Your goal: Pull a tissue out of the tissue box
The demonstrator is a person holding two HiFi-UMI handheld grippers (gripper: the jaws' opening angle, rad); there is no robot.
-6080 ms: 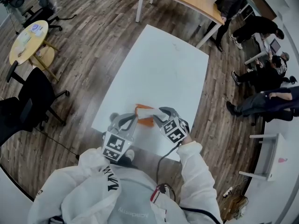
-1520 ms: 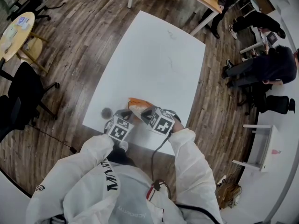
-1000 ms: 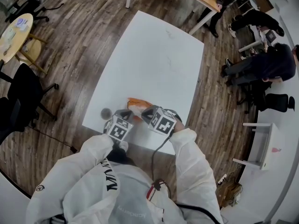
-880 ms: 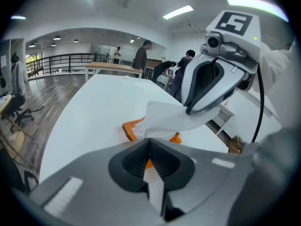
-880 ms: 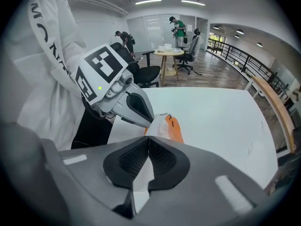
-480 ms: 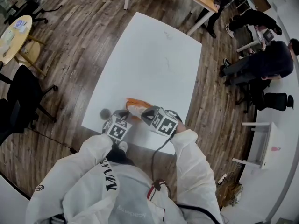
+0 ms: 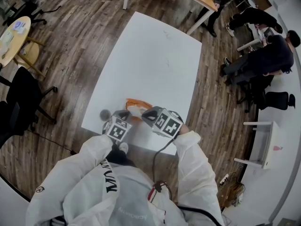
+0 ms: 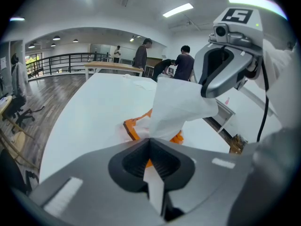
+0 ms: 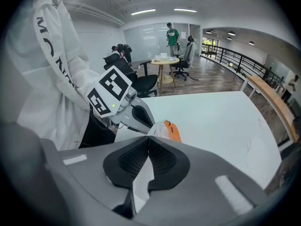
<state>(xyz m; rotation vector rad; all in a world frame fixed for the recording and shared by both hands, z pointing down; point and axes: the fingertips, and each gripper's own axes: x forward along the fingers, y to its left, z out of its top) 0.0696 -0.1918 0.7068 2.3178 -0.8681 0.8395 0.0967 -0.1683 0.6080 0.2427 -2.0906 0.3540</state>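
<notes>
Pinching the white tissue rising from the orange tissue box, right tool and, seemingly, left tool sit clamped.

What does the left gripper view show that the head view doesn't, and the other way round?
Only the left gripper view: the white tissue rising from the orange tissue box into the right gripper's shut jaws, plus ceiling lights. Only the head view: the whole white table and the left gripper's marker cube. Both: the box, the left gripper, the right gripper, and people beyond the table.
</notes>
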